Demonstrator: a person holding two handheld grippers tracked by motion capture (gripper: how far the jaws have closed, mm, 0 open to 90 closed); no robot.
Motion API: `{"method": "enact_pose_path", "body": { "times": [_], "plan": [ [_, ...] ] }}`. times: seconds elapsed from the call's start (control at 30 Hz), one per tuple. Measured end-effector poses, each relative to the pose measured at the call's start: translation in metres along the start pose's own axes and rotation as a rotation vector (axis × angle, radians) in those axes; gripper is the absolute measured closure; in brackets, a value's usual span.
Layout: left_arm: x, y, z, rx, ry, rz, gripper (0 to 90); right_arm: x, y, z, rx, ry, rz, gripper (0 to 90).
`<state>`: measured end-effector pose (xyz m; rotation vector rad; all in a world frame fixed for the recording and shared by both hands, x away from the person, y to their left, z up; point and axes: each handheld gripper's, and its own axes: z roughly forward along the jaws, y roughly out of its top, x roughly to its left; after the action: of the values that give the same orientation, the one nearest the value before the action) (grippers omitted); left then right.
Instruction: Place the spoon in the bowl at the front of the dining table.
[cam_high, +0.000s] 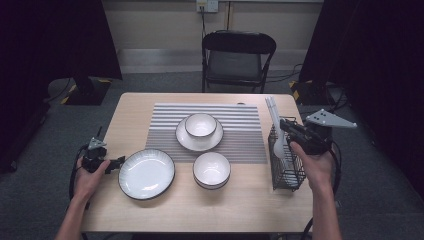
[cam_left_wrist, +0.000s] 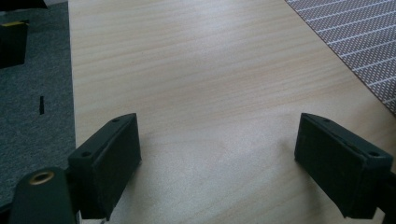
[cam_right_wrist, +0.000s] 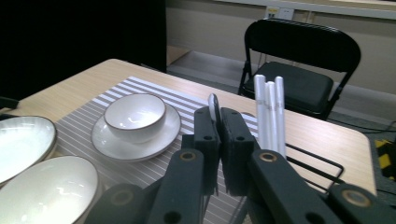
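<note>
At the right of the high view the right gripper (cam_high: 286, 126) sits over the wire basket (cam_high: 286, 175), its jaws clamped on the handle of a white spoon (cam_high: 279, 146) standing in the basket. In the right gripper view the spoon handle (cam_right_wrist: 214, 106) pokes up between the closed jaws, white chopsticks (cam_right_wrist: 270, 112) just beside. The left gripper (cam_left_wrist: 219, 154), at the lower left of the table (cam_high: 130, 115), gapes wide over bare wood.

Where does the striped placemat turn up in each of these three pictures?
High view: the striped placemat lies mid-table, under the plate.
Left gripper view: its corner sits at the top right.
Right gripper view: left of centre, under the plate.
Shared landmark: the wooden table beneath it.
</note>
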<state>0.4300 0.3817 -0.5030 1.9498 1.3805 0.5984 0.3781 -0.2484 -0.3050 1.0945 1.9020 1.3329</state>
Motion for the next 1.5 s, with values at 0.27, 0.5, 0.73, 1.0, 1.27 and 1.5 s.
{"method": "enact_pose_path", "body": {
  "times": [0.27, 0.5, 0.73, 1.0, 1.27, 1.5],
  "plan": [
    [0.0, 0.0, 0.0, 0.0, 0.0, 0.0, 13.7, 0.007, 0.003, 0.009, -0.003, 0.021, -0.006, 86.5],
    [0.0, 0.0, 0.0, 0.0, 0.0, 0.001, 13.7, 0.015, 0.007, 0.019, -0.002, 0.044, -0.014, 86.4],
    [0.0, 0.0, 0.0, 0.0, -0.001, 0.001, 13.7, 0.023, 0.008, 0.029, 0.009, 0.062, -0.023, 86.4],
    [0.0, 0.0, 0.0, 0.0, -0.001, 0.001, 13.7, 0.029, 0.01, 0.037, 0.005, 0.082, -0.023, 86.4],
    [0.0, 0.0, 0.0, 0.0, -0.001, 0.001, 13.7, 0.032, 0.011, 0.047, 0.01, 0.101, -0.009, 86.4],
    [0.0, 0.0, 0.0, 0.0, -0.001, 0.002, 13.7, 0.039, 0.012, 0.057, 0.017, 0.115, -0.011, 86.4]
  ]
}}
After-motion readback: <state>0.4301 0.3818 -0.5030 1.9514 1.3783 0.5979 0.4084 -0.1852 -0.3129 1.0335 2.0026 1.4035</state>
